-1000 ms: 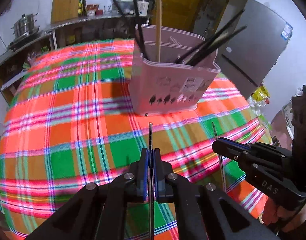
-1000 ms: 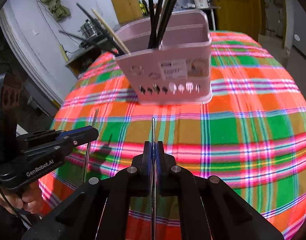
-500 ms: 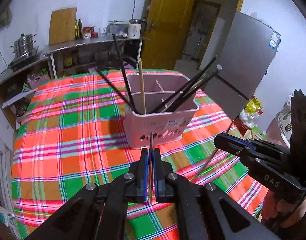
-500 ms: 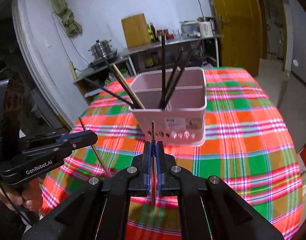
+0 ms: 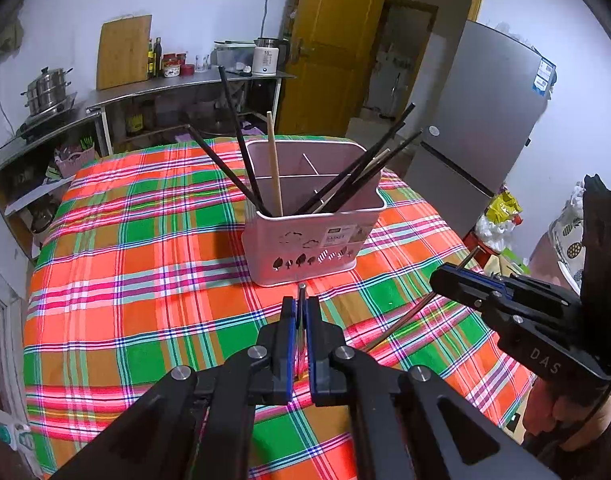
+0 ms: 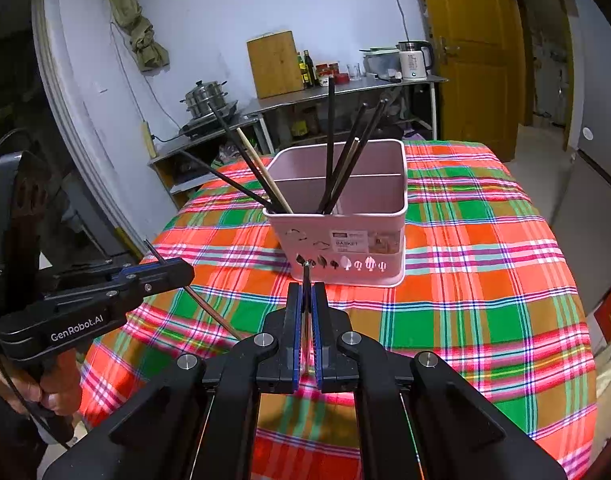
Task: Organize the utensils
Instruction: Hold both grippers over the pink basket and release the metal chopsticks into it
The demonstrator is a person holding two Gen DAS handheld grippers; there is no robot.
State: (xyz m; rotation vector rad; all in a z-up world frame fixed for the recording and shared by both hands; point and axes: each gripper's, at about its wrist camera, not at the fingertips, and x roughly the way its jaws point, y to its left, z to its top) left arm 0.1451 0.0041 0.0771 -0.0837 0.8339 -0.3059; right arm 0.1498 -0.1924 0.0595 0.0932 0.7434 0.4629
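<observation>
While each pair of jaws pinched a metal chopstick, the left gripper (image 5: 301, 316) and right gripper (image 6: 305, 304) hung over the plaid worktop (image 5: 145, 248), facing the pink utensil basket (image 5: 313, 240) bristling with black chopsticks (image 5: 241, 140); behind stood a fridge (image 5: 477, 120).

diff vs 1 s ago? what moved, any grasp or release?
Both tongs rose and pulled back from the pink basket, which now looks smaller and lower in both views. The left tongs are still shut on a metal chopstick, and the right tongs on another metal chopstick; both chopsticks are now off the plaid tablecloth. No new grasp or release. The basket and its chopsticks stayed put.
</observation>
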